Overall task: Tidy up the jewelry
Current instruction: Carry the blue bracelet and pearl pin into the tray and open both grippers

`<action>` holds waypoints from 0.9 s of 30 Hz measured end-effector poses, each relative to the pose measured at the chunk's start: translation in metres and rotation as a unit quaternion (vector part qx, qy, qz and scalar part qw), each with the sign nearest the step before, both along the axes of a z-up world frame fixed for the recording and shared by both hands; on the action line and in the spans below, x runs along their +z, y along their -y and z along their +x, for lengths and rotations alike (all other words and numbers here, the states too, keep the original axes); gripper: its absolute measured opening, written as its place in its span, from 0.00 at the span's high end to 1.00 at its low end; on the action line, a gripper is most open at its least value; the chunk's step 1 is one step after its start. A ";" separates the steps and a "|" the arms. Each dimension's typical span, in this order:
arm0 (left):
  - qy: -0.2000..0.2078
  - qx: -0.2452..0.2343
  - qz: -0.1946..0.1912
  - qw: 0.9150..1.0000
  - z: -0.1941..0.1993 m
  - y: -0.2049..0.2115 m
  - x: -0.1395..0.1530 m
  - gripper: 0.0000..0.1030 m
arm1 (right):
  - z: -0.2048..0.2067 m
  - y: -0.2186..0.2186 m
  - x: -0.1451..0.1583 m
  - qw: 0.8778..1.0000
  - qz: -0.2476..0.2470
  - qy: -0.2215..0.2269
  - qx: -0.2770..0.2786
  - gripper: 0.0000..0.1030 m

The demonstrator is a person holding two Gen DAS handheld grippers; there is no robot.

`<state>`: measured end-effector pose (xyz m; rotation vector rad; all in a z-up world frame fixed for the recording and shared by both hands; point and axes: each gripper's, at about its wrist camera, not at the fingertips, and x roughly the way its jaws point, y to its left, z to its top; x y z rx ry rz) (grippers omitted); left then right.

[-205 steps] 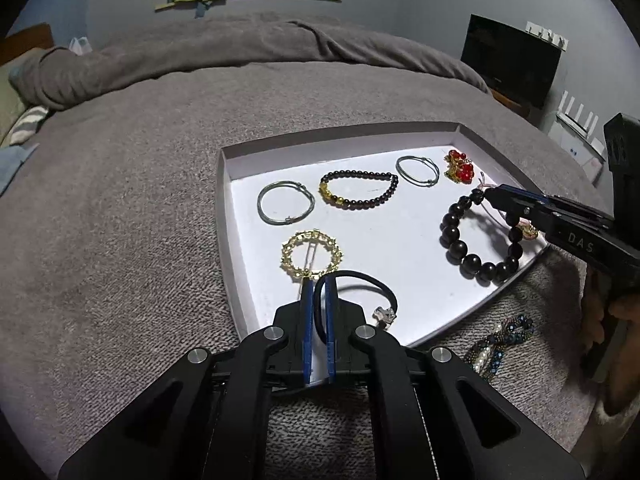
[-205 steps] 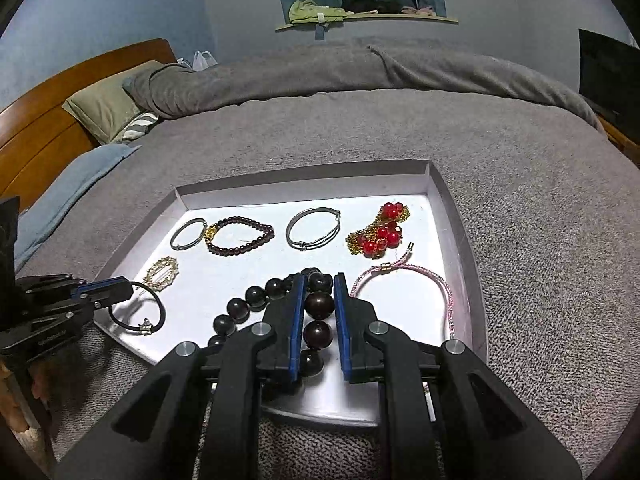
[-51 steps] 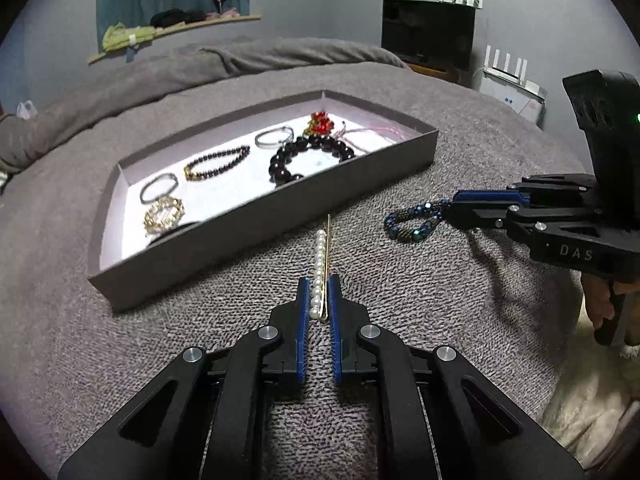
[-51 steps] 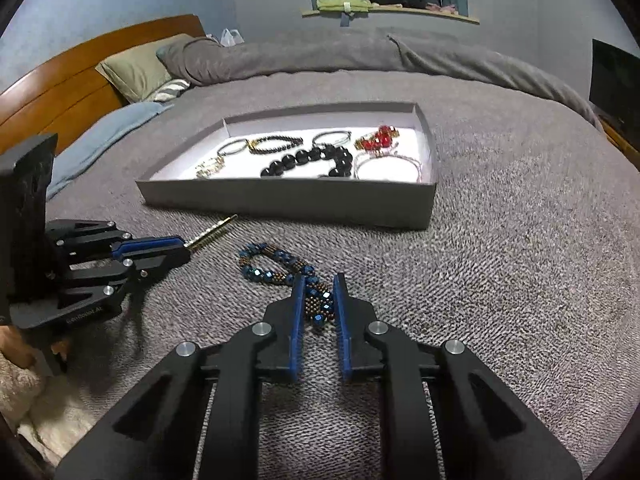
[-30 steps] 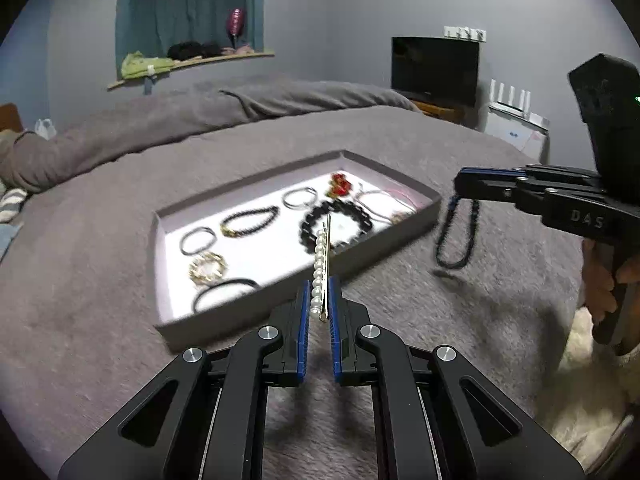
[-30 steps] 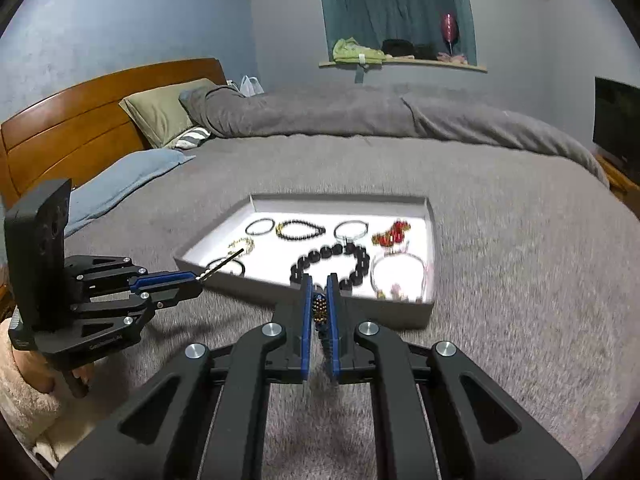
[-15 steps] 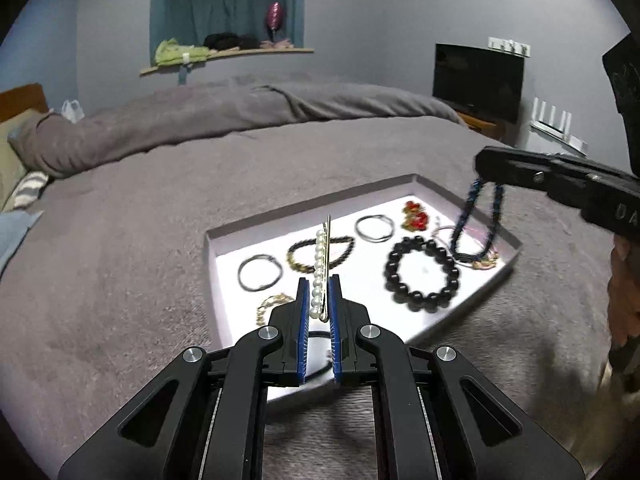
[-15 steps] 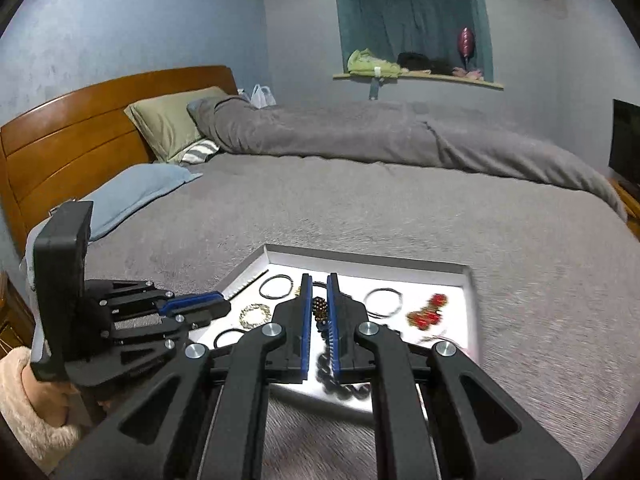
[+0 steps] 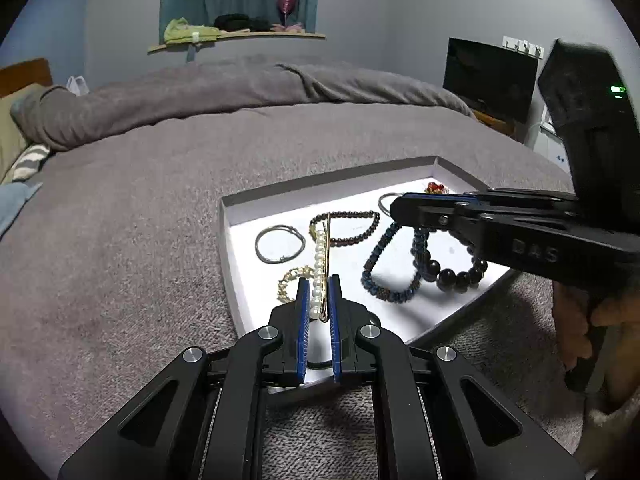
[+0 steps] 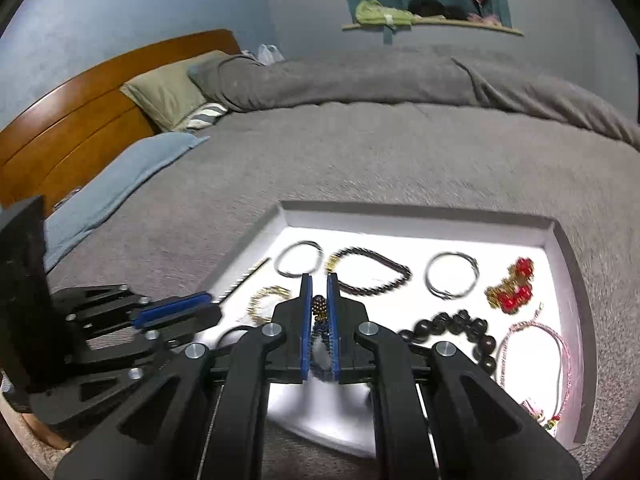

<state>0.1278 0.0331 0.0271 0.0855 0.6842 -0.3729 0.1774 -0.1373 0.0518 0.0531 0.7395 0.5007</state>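
A grey tray with a white floor (image 9: 256, 200) (image 10: 416, 212) lies on the bed. My left gripper (image 9: 319, 280) is shut on a pearl hair clip (image 9: 320, 264) and holds it above the tray's near left corner. My right gripper (image 9: 396, 210) (image 10: 319, 280) is shut on a blue beaded bracelet (image 9: 374, 264) that hangs down over the tray's middle; between its fingers the beads (image 10: 319, 306) show. In the tray lie a silver ring bangle (image 9: 280, 244), a dark bead bracelet (image 9: 352, 228), a gold chain bracelet (image 9: 290, 280), big black beads (image 9: 460, 276), red charms (image 10: 516, 288) and a pink cord (image 10: 536, 360).
The grey blanket (image 9: 120, 240) covers the bed all around the tray. Pillows (image 10: 172, 92) and a wooden headboard (image 10: 80, 120) are at the far left. A dark screen (image 9: 490, 76) stands at the far right. The person's hand (image 9: 596, 320) holds the right gripper's handle.
Both grippers picked their pieces up off the blanket and carried them over the tray. In the last half second both have come lower and closer to the tray floor.
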 end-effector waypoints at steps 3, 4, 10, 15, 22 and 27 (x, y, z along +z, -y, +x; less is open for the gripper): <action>-0.003 -0.004 0.006 1.000 0.002 0.005 -0.003 0.90 | 0.009 0.002 -0.009 1.000 -0.008 -0.016 -0.013 0.93; -0.004 -0.005 0.007 1.000 0.002 0.006 -0.004 0.90 | 0.011 0.003 -0.013 1.000 -0.010 -0.022 -0.017 0.93; -0.005 -0.004 0.008 1.000 0.005 0.007 -0.005 0.90 | 0.022 -0.002 -0.027 0.998 -0.003 -0.057 -0.006 0.93; -0.006 -0.008 0.009 1.000 0.005 0.009 -0.007 0.90 | 0.023 -0.008 -0.029 0.998 0.003 -0.062 0.010 0.92; -0.007 -0.014 0.009 1.000 0.004 0.012 -0.008 0.90 | 0.015 0.017 -0.016 0.998 0.033 -0.041 -0.027 0.71; -0.010 -0.035 0.006 0.999 0.002 0.028 -0.006 0.90 | 0.002 0.044 -0.007 0.997 0.026 -0.027 -0.064 0.68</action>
